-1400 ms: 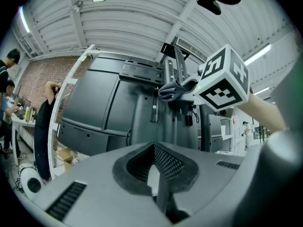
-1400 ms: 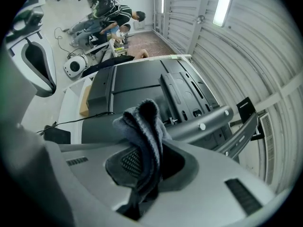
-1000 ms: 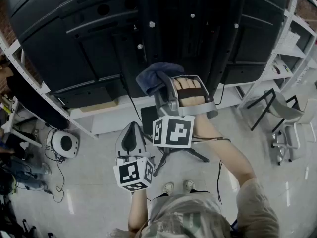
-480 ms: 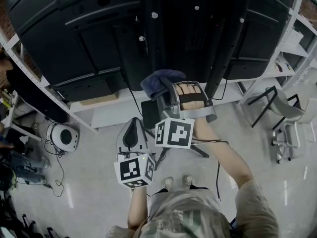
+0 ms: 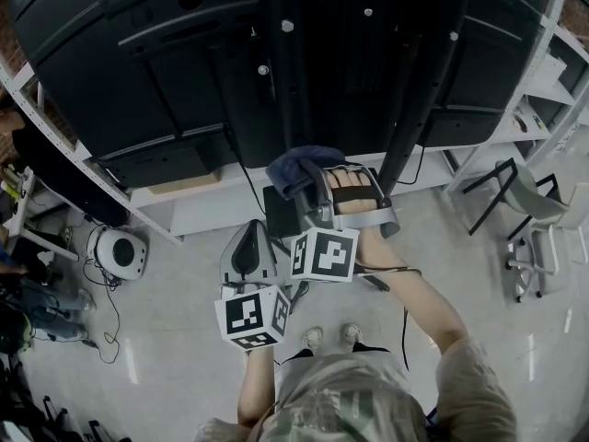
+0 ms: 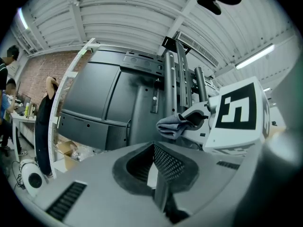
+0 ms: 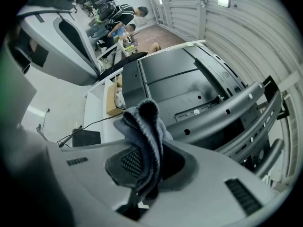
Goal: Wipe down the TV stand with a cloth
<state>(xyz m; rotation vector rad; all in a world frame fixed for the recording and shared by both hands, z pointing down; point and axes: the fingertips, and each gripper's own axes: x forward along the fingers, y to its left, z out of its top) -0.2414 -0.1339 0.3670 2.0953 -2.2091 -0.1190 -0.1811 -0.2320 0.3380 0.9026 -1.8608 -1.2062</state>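
Note:
The TV stand's black metal uprights (image 5: 285, 72) run up the back of a big black TV (image 5: 138, 72); they also show as grey bars (image 7: 236, 112) in the right gripper view and as posts (image 6: 169, 84) in the left one. My right gripper (image 5: 308, 175) is shut on a blue-grey cloth (image 5: 296, 168), held just below the TV's lower edge. The cloth (image 7: 144, 126) bunches up out of the jaws of the right gripper (image 7: 142, 160). My left gripper (image 5: 247, 233) hangs lower and to the left, shut with nothing in it. The left gripper (image 6: 155, 148) looks towards the cloth (image 6: 173, 125).
A white shelf (image 5: 198, 212) runs under the TV, with a black box (image 5: 276, 212) and cables by it. A round white device (image 5: 120, 254) sits on the floor at left, a chair (image 5: 520, 205) at right. White racking (image 5: 561, 90) stands at right. People (image 6: 7, 93) stand far left.
My right gripper with the cloth has dropped a little lower and nearer to me. The left gripper has hardly moved.

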